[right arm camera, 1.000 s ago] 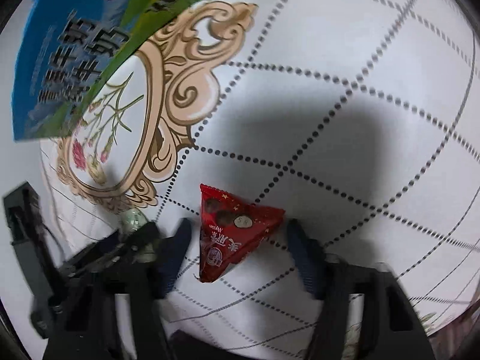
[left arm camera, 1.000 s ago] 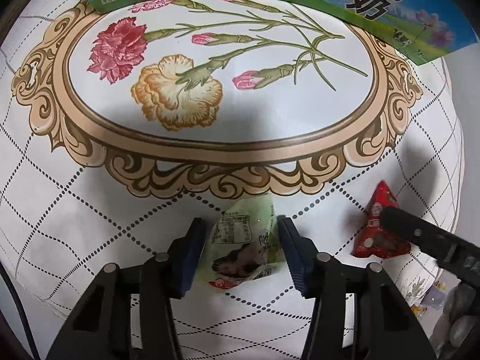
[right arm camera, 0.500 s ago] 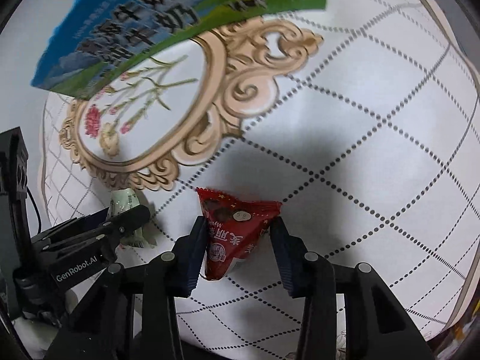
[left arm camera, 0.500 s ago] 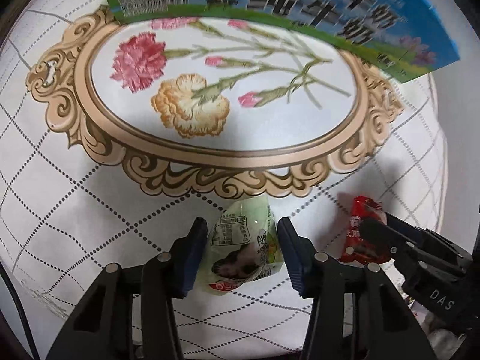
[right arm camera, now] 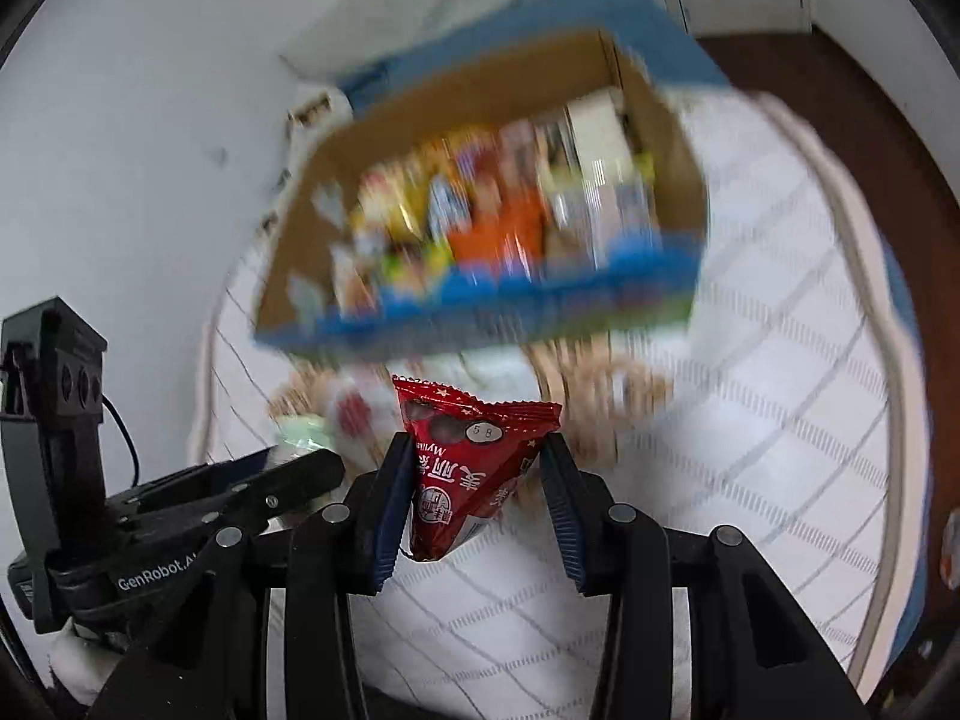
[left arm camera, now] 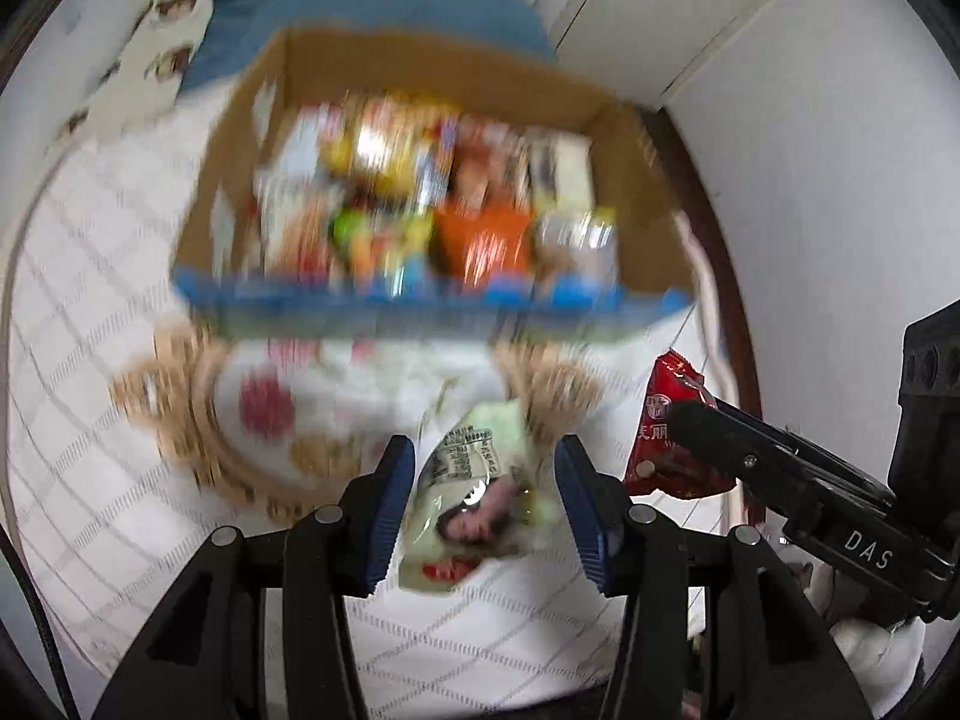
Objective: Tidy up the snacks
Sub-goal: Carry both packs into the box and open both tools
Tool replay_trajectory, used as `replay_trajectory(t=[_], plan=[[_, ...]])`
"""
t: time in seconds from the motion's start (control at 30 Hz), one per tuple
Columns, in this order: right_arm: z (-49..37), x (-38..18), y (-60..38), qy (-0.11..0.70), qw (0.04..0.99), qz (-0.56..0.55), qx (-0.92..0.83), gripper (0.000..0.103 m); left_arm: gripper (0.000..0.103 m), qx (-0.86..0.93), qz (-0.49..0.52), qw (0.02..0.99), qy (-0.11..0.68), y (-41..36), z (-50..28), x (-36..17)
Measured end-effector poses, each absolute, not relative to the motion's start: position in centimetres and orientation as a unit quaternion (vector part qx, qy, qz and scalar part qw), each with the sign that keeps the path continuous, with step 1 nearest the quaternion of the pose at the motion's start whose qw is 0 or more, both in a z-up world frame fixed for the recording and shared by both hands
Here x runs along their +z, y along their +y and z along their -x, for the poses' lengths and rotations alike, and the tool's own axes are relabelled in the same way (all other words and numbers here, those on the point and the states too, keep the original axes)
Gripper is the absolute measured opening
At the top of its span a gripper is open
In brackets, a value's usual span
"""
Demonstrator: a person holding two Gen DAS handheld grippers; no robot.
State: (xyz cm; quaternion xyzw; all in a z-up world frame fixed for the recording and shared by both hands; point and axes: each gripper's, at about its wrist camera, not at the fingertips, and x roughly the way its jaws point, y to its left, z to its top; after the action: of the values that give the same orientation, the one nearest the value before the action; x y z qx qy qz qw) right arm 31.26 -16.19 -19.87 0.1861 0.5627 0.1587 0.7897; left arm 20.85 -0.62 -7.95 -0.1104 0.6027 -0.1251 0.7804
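White tablecloth (left arm camera: 90,468) with dotted diamond grid and tan ornate floral medallion (left arm camera: 198,432), heavily motion-blurred. Blue cloth (left arm camera: 372,6) behind it. White cabinet doors (left arm camera: 690,18) at back right, white wall (right arm camera: 138,138), dark brown floor (right arm camera: 840,120).

A pale green snack packet (left arm camera: 474,495) with a printed label panel and a dark picture on its front sits tilted between the blue pads of the left tool (left arm camera: 485,501), its top corner leaning toward 1 o'clock. At its 3 o'clock, a red triangular snack packet (right arm camera: 471,462) with white lettering and a small "58" sticker is pinched between the pads of the right tool (right arm camera: 477,495), point downward. At 12 o'clock from both stands an open cardboard box (left arm camera: 645,192), blurred, packed with upright colourful snack packs.
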Motion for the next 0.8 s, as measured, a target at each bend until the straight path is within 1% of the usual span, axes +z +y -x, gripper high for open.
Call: replay_trajectory(t=[0.13,0.3,0.4,0.57,0.7,0.8], plan=[[-34.7,-17.5,-16.2,0.538,0.811,-0.176,0.151,0.045,0.046,-0.115,0.09,0.799,0.583,-0.9,-24.6,-5.8],[-38.9,-18.0,-15.8,0.541,0.813,-0.164,0.138,0.045,0.046,-0.091,0.071,0.797,0.593,-0.4,-28.8,-6.1],[-40.1,-18.6,-15.4,0.547,0.811,-0.156,0.134,0.045,0.046,-0.085,0.075,0.786,0.608,0.2,-30.1,-7.6],[-39.9,-19.8,-15.6,0.553,0.804,-0.169,0.137,0.045,0.047,-0.124,0.052,0.748,0.65,-1.0,-27.3,-11.5],[-38.2,-20.0,-16.7,0.549,0.807,-0.172,0.13,0.045,0.047,-0.154,-0.003,0.715,0.682,-3.5,-24.5,-14.9],[-36.6,-20.1,-17.8,0.549,0.805,-0.186,0.125,0.045,0.047,-0.152,-0.04,0.701,0.696,-5.3,-24.1,-17.8]])
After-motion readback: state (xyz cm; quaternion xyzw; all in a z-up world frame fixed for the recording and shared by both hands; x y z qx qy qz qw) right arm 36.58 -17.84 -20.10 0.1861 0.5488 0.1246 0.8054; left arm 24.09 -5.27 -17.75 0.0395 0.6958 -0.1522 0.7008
